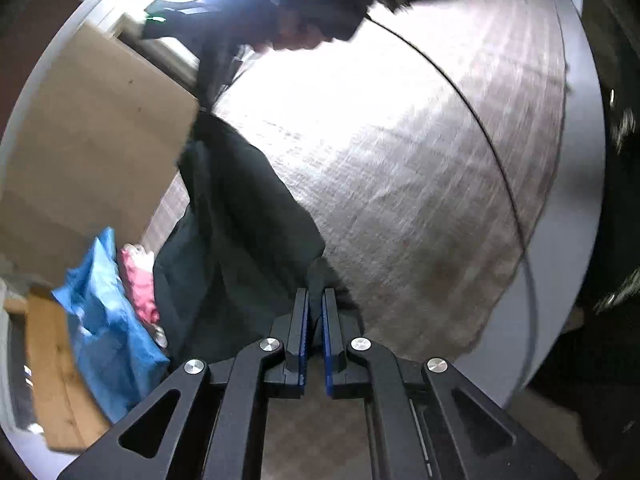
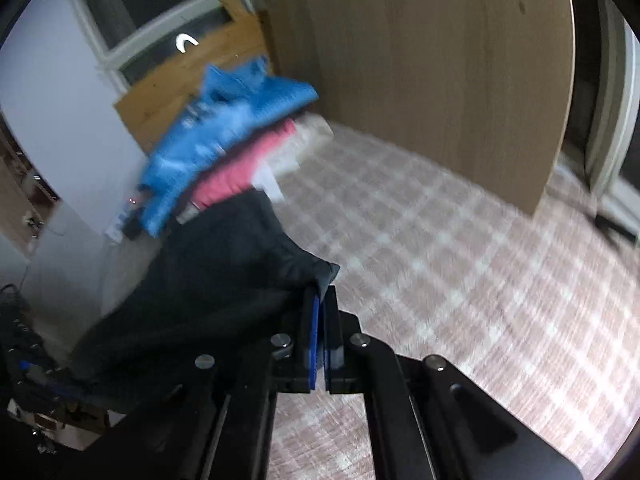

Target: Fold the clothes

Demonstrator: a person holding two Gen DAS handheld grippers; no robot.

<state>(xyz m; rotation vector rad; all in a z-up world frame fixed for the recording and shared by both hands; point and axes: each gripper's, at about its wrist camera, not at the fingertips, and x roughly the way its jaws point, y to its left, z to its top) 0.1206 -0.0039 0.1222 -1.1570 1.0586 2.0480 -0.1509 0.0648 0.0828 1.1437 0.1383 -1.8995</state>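
Observation:
A dark garment (image 1: 240, 216) hangs stretched in the air above a pale checked cloth surface (image 1: 400, 168). My left gripper (image 1: 315, 294) is shut on its lower edge. The far corner runs up to the other gripper (image 1: 208, 108), held by a person's hand. In the right wrist view my right gripper (image 2: 320, 294) is shut on a bunched corner of the same dark garment (image 2: 224, 264), which drapes down to the left. Both views are motion-blurred.
A pile with a blue garment (image 2: 224, 128) and a pink garment (image 2: 240, 168) lies at the surface's far left, also in the left wrist view (image 1: 108, 300). A wooden headboard panel (image 2: 420, 60) stands behind. A black cable (image 1: 480, 128) arcs overhead.

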